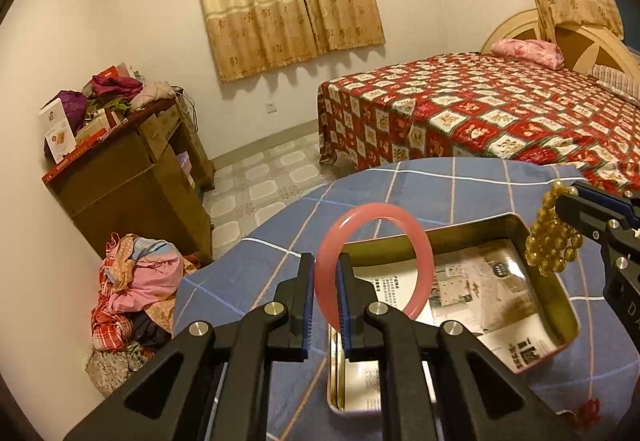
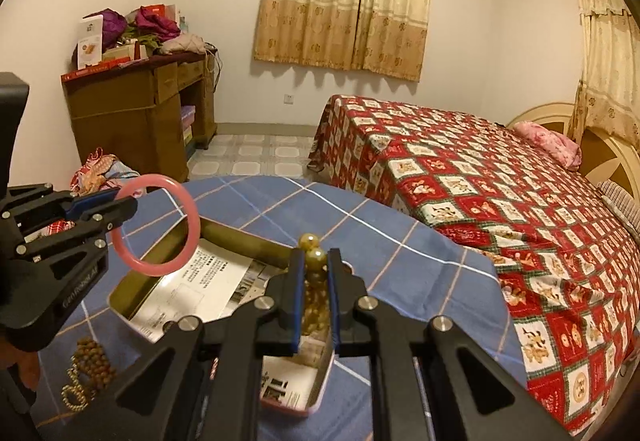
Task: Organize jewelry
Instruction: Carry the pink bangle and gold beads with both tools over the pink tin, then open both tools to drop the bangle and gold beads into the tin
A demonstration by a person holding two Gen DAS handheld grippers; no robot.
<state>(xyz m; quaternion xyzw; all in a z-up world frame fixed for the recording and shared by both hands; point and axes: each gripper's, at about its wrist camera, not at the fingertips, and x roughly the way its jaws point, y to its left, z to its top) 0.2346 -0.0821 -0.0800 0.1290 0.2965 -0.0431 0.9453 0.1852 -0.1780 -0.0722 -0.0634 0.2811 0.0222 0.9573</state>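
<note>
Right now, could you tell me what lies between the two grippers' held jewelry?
Only the tin's open, paper-lined inside lies between the pink bangle and amber beads, in the right wrist view.

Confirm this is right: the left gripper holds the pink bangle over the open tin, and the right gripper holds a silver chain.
One thing is wrong: the right gripper holds a strand of golden-yellow beads, not a silver chain, as the right wrist view shows. The rest stands: the left gripper holds the pink bangle over the open tin.
</note>
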